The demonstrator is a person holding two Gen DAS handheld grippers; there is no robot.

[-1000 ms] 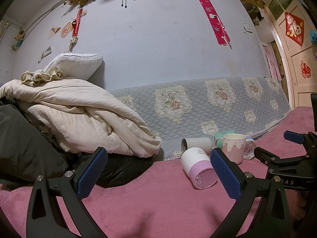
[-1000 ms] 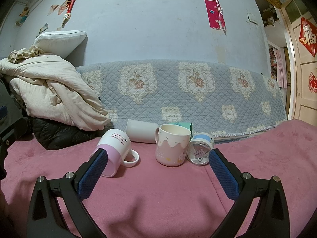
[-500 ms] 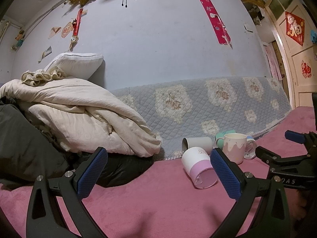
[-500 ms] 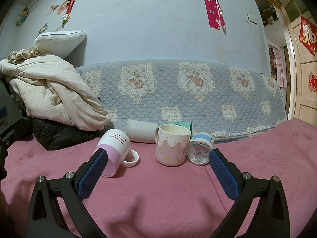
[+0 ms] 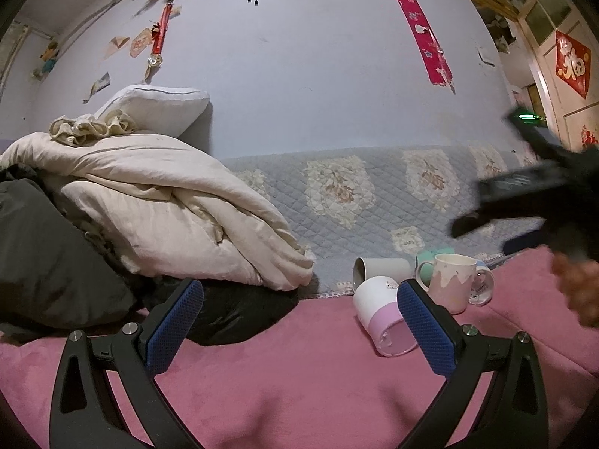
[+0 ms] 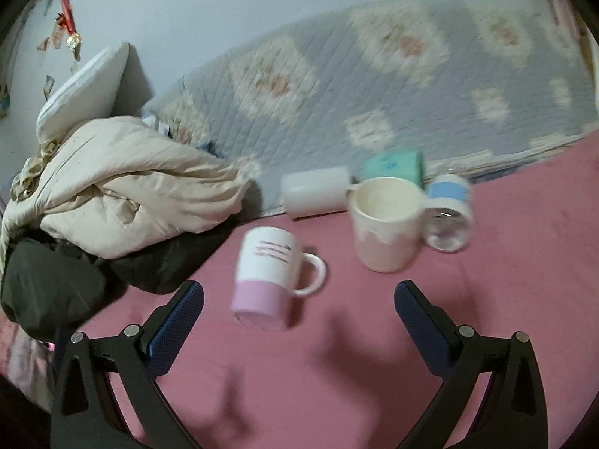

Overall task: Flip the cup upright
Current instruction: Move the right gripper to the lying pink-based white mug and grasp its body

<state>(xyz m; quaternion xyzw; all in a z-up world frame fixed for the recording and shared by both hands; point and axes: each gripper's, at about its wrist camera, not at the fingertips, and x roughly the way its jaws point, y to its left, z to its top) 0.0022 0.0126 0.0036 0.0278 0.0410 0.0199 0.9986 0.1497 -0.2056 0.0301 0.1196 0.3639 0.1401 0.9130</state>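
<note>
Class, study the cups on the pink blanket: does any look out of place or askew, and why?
Yes. The white-and-pink mug is tipped over, mouth away from the camera and pink base toward it, handle to the right. Behind it a white cup also lies on its side. Only the cream mug stands upright. Nothing looks spilled.

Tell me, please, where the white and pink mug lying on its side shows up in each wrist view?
Left wrist view: the white and pink mug lies right of centre, low, partly behind the right blue pad of the left hand-held gripper.
Right wrist view: it lies left of centre, handle to the right.
Shared landmark: the upright cream mug standing just right of it.
</note>
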